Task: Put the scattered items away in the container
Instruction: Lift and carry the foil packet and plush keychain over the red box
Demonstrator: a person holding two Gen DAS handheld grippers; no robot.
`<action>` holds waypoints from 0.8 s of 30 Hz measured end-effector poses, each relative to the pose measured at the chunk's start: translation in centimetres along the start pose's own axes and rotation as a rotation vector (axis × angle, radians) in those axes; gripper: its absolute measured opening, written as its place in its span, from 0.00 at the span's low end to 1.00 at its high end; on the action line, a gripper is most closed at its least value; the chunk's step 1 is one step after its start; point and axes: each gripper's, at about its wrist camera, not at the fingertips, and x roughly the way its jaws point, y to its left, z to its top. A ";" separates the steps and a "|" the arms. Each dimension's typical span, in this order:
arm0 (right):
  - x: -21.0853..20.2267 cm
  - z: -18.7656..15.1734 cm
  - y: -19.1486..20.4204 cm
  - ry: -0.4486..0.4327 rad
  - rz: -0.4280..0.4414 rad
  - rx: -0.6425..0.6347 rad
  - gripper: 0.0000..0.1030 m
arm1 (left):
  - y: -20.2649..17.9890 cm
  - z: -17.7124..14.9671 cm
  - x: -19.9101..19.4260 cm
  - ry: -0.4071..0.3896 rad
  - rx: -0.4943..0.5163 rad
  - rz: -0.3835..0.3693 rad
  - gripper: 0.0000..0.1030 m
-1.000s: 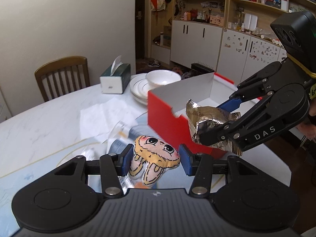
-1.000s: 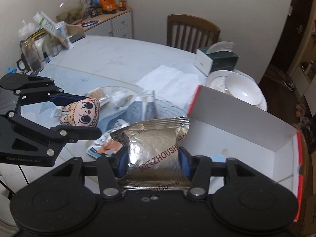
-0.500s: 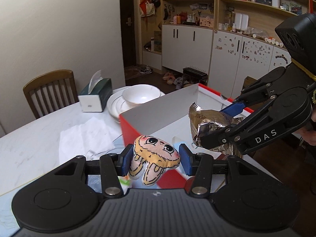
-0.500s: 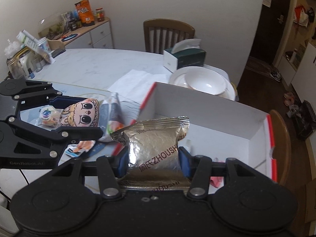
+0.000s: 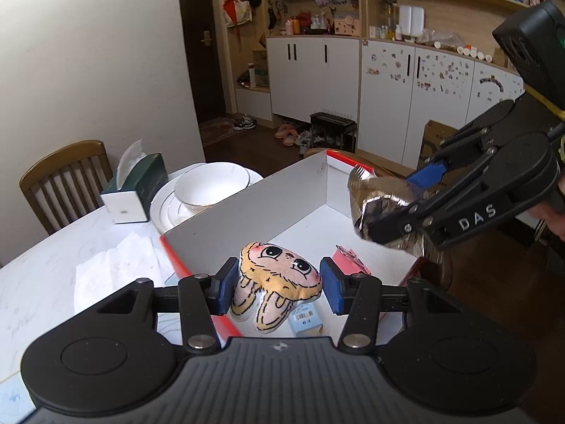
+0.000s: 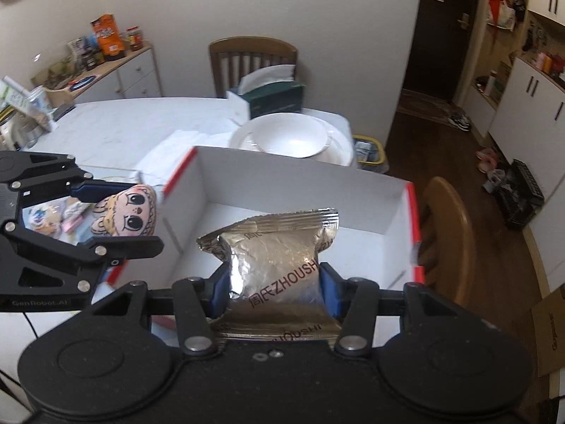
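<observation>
Left gripper (image 5: 279, 284): jaws clamped on cartoon-face pouch (image 5: 279, 279), above box (image 5: 247, 208).
Right gripper (image 6: 274, 291): jaws clamped on foil packet (image 6: 275, 261), over box interior.

foil packet (image 6: 279, 265): "周氏ZHOUSHI" in dark red, last letter partly hidden | right gripper (image 5: 399, 208) arm: "DAS" in white | left gripper (image 6: 141, 219) body: "GenRobot.AI" | blue box (image 5: 305, 321) label: barcode, digits unreadable

Both my wrist cameras look steeply down, close over the red-edged box (image 5: 247, 208) (image 6: 300, 190), which both views share.
</observation>
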 end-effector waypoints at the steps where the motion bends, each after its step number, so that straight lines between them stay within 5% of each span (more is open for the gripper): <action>1: 0.1 0.1 -0.5 0.000 -0.005 0.005 0.49 | -0.2 0.2 0.4 0.003 0.008 0.001 0.47; 24: 8.0 1.7 -4.7 0.104 -0.014 0.050 0.49 | 0.4 2.1 11.0 0.185 0.071 0.061 0.47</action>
